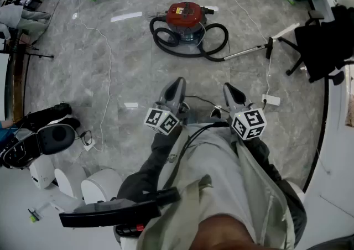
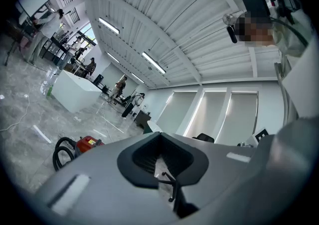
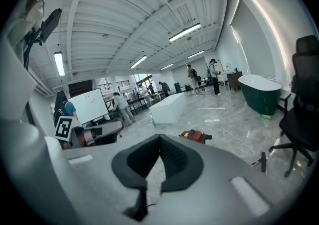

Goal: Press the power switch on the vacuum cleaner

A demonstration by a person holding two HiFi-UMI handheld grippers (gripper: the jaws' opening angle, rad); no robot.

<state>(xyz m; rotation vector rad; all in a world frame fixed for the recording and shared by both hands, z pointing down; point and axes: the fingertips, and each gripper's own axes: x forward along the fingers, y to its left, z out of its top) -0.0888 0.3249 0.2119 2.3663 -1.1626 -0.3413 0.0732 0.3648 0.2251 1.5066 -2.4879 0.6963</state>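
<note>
Vacuum cleaner (image 1: 185, 19): a red canister on the floor (image 1: 127, 77), well ahead of you and well apart from both tongs.

A black hose (image 1: 166, 41) loops round its near side. The metal wand (image 1: 246, 52) runs off to the canister's right and ends by a black office chair (image 1: 323, 44). A white cord (image 1: 106, 72) trails over the floor left of the vacuum cleaner. A small white box (image 1: 271, 99) on a cord lies nearer you than the wand.

Your left tongs (image 1: 178, 84) and right tongs (image 1: 229, 88) sit side by side above your legs, both aimed toward the vacuum cleaner. Each has its tips together with nothing held. Bare floor and a thin black cable (image 1: 202, 101) lie between them and the hose.

The floor is grey marbled tile, glossy.

Beyond the vacuum cleaner stand a white block (image 3: 167, 107) and people at desks. To its right is a dark green tub (image 3: 259, 92).

The ceiling (image 3: 149, 20) is white and ribbed, with strip lights.
</note>
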